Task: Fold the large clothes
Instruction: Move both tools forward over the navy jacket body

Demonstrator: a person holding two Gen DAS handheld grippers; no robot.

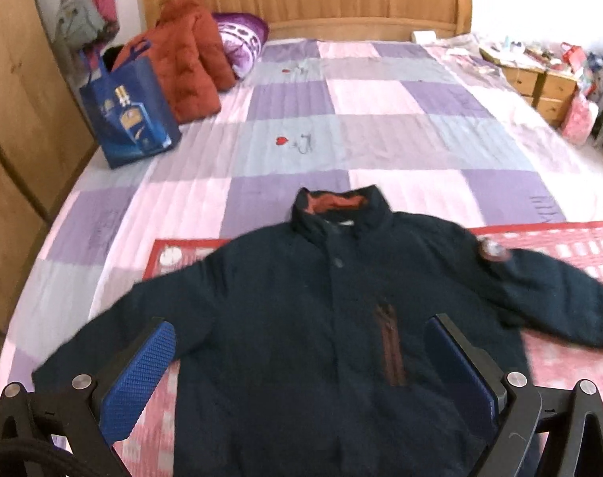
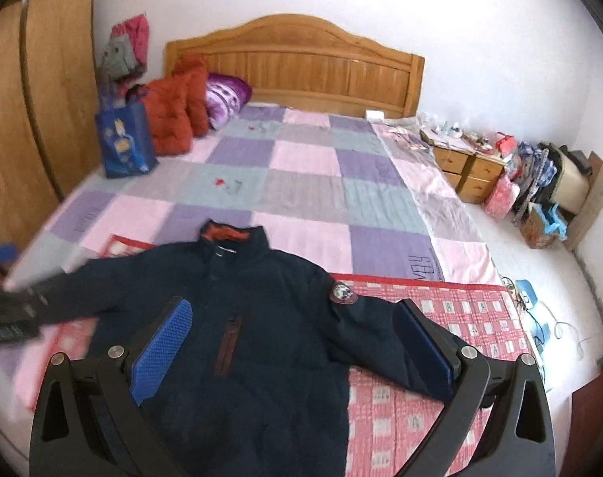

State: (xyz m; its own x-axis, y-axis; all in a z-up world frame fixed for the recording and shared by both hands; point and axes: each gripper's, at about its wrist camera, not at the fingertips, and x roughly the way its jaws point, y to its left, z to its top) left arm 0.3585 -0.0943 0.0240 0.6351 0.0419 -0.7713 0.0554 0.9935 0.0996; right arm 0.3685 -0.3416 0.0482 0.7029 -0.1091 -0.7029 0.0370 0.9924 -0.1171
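Note:
A large navy jacket [image 1: 301, 318] lies front up on a red-and-pink checked mat [image 1: 559, 357] at the near end of the bed, collar away from me, both sleeves spread out. It also shows in the right wrist view [image 2: 261, 318]. My left gripper [image 1: 301, 357] is open and empty above the jacket's chest. My right gripper [image 2: 293, 342] is open and empty above the jacket's right side and sleeve. A blurred piece of the left gripper [image 2: 7, 318] shows at the left edge of the right wrist view.
The bed has a purple, pink and grey patchwork quilt [image 1: 361, 127] and a wooden headboard [image 2: 301, 75]. A blue bag [image 1: 130, 111], an orange puffer coat [image 1: 186, 63] and a purple pillow [image 1: 241, 39] sit at the far left. A wardrobe [image 2: 31, 119] stands left, cluttered bedside drawers [image 2: 468, 171] right.

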